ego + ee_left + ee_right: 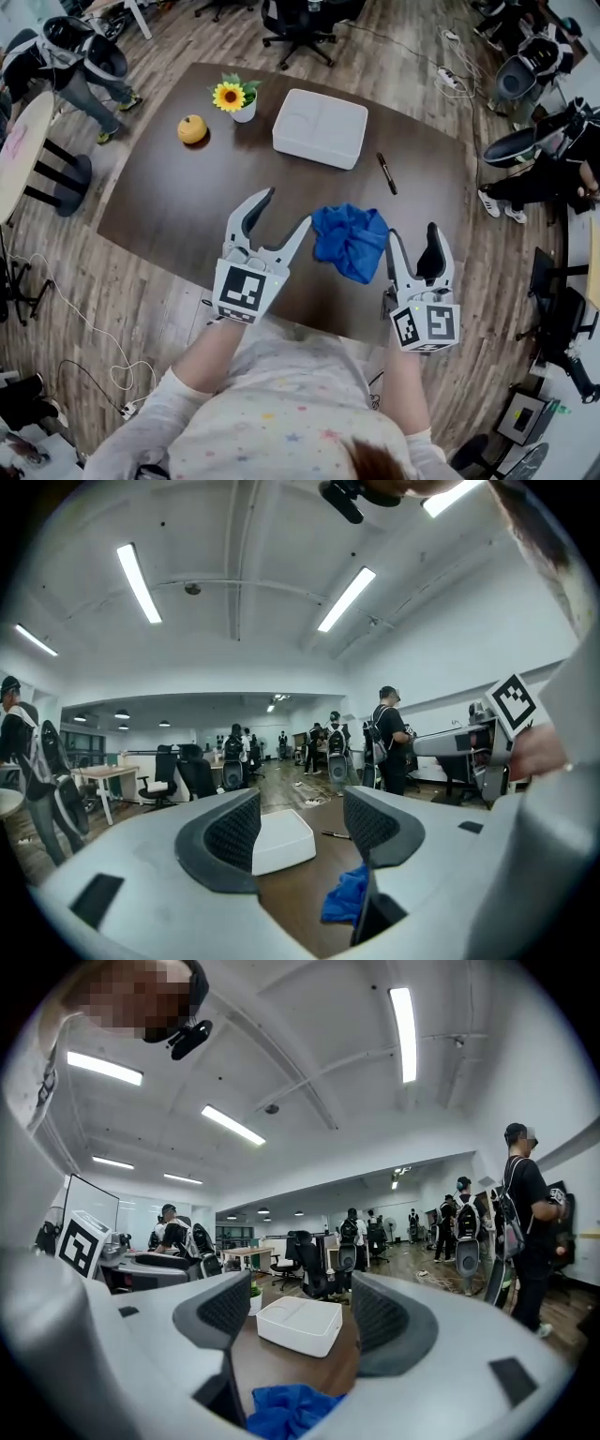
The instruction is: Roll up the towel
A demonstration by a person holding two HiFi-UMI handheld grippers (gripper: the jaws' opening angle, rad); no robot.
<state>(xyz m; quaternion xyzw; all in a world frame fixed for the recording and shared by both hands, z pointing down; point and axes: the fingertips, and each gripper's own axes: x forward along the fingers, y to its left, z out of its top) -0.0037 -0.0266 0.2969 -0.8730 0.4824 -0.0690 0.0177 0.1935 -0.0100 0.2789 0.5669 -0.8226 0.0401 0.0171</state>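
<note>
Nearest the person, the left gripper point(288, 206) and right gripper point(412, 232) are held up at the near edge of the worktop point(169, 206). Each has its fingers point(230, 832) spread apart with nothing between them. They flank the blue towel point(350, 239), probably so that each can take one side of it. The towel lies in a crumpled heap on the worktop near that front edge, just beside the right gripper. Rolling looks not yet begun, since the heap would first need spreading flat. Farther back, well apart from the towel, lie a pen point(386, 173), a white box point(320, 127), an orange point(192, 128) and a potted flower point(232, 96). This leaves bare worktop for the spreading.
</note>
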